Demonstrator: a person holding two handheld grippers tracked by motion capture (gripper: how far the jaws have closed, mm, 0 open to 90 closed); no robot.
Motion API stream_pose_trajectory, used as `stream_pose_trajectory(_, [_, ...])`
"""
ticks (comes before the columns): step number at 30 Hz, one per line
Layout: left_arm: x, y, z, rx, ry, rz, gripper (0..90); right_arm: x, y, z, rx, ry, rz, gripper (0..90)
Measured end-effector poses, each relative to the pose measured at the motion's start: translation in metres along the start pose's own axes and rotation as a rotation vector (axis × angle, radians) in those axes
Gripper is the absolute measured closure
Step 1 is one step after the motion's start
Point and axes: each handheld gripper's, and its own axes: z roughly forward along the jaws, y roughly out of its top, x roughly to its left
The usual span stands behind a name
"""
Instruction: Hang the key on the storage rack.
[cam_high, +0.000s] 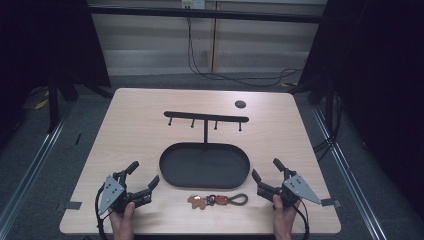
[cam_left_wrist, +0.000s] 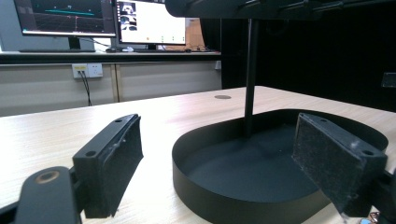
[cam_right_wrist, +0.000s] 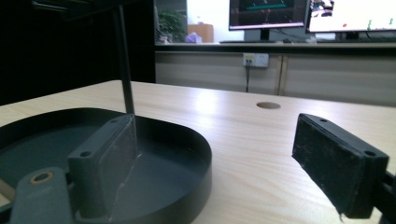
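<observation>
Here, keychain (cam_high: 217, 200) charm seemingly bear-shaped, details blurred

This looks like a lab or office set up for recording. A pale wooden table (cam_high: 150, 115) stands on grey carpet, hemmed by black curtains at both sides of the high view. Lit computer monitors (cam_left_wrist: 65, 16) sit on a bench at the upper left of the left gripper view, above a white wall socket (cam_left_wrist: 88, 70) with trailing cables.
</observation>
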Motion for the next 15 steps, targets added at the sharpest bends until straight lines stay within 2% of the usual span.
stream_pose_trajectory(3, [-0.0002,0.0000,0.0003,-0.006,0.009,-0.006,15.7,0.0020,0.0006,0.0016,0.019,-0.042,-0.003,12.7])
stream_pose_trajectory(6, [0.0007,0.0002,0.0005,-0.003,0.006,0.006,15.6,0.0023,0.0011,0.0033,0.035,-0.029,-0.008,12.9])
stream_pose_trajectory(8, [0.0002,0.0001,0.0006,-0.003,0.019,0.005,15.6,0.0019,0.0013,0.0030,0.038,-0.031,-0.003,12.9])
stream_pose_trajectory(9, [-0.0007,-0.0001,0.0009,-0.004,0.013,-0.004,15.6,0.0014,0.0014,0.0031,0.042,-0.027,-0.002,12.9])
stream_pose_trajectory(10, [-0.0009,0.0000,0.0009,-0.002,0.013,0.001,15.6,0.0013,0.0015,0.0031,0.046,-0.035,0.003,13.1])
stream_pose_trajectory(12, [-0.0009,0.0000,0.0009,0.002,0.007,0.002,15.6,0.0002,0.0017,0.0033,0.049,-0.021,0.008,13.3])
stream_pose_trajectory(15, [-0.0009,0.0000,0.0012,-0.001,0.006,-0.001,15.7,-0.0003,0.0023,0.0045,0.065,-0.014,0.020,17.2])
